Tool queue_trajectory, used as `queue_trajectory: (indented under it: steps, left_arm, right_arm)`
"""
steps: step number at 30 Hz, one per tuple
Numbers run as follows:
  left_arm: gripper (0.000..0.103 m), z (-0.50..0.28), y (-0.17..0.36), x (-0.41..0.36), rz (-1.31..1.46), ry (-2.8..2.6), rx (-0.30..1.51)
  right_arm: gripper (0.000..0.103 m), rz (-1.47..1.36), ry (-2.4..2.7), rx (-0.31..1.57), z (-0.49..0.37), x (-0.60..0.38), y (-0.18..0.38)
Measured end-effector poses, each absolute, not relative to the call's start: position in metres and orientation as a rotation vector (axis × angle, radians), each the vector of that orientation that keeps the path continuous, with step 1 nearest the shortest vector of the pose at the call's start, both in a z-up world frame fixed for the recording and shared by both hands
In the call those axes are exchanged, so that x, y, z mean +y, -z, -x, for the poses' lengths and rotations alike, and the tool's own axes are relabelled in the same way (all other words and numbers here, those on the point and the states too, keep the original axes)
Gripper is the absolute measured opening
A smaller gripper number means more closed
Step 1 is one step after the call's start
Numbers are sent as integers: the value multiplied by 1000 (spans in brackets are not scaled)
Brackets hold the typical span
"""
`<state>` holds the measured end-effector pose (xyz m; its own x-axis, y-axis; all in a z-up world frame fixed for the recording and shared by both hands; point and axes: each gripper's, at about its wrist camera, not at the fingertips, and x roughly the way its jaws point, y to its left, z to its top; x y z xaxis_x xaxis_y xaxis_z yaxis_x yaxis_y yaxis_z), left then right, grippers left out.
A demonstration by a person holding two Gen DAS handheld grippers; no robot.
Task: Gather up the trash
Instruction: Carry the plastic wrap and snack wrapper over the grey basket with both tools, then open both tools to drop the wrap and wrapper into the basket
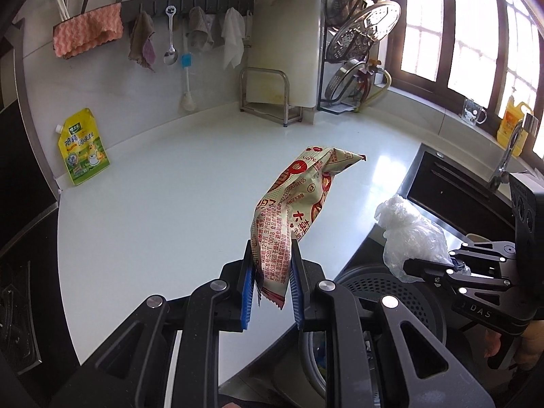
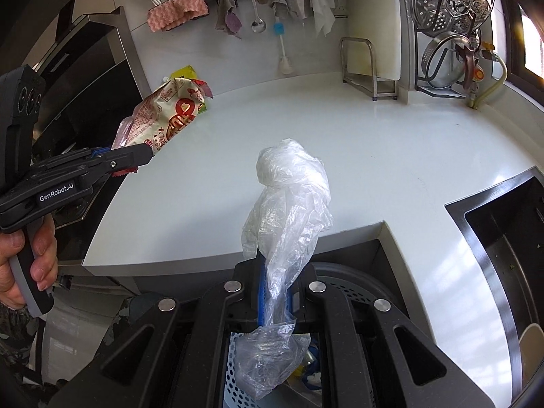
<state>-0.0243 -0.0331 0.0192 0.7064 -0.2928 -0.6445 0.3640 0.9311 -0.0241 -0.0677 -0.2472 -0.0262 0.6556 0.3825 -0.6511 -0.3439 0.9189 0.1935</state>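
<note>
Nearest my left camera, my left claw (image 1: 272, 292) is pinching the lower end of a crumpled cream-and-red printed snack wrapper (image 1: 299, 200) between its blue pads (image 1: 247, 289), and the wrapper is standing up above the front edge of the white tabletop (image 1: 170, 204). In the right wrist view I am seeing the same left claw (image 2: 142, 156) from the side, gripped by a person's hand (image 2: 20, 265), with the wrapper (image 2: 170, 115) sticking out over the tabletop's left front corner.

My right claw (image 2: 275, 292) is pressing together on a crumpled clear plastic film bag (image 2: 289, 210); the bag's bunched top is rising above the tabletop's (image 2: 340, 153) front edge, and its loose tail is hanging below the pads. In the left view the right claw (image 1: 428, 268) is showing at the right, with the film bag (image 1: 408, 234) at its tips.

Below both claws, just off the tabletop's front edge, a grey perforated round bin (image 1: 391, 292) is sitting; I am seeing its holed rim (image 2: 353, 289) right behind my right claw.

A yellow-green spouted seasoning pouch (image 1: 83, 146) is leaning against the wall at the tabletop's back left edge. A dark steel sink (image 2: 503, 238) is sunk into the tabletop's right side.
</note>
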Motion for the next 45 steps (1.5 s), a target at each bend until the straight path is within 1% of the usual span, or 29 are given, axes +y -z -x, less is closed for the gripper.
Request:
queue_trajectory:
  steps: [11, 19, 26, 40, 43, 45]
  left_arm:
    - [18, 67, 24, -61, -115, 454, 772]
    - [19, 86, 55, -83, -143, 498, 826]
    - [19, 88, 71, -94, -160, 511, 850]
    - [21, 80, 106, -114, -171, 555, 929]
    - [31, 78, 112, -117, -172, 569, 954]
    - [34, 77, 115, -118, -178, 565, 960]
  right_arm:
    - [8, -90, -333, 806, 118, -275, 67]
    - [8, -130, -288, 855, 139, -286, 98]
    - [8, -102, -246, 885, 143, -278, 114]
    - [9, -141, -212, 920, 142, -293, 130]
    - [12, -134, -203, 917, 140, -292, 131]
    - [25, -135, -199, 913, 139, -293, 131]
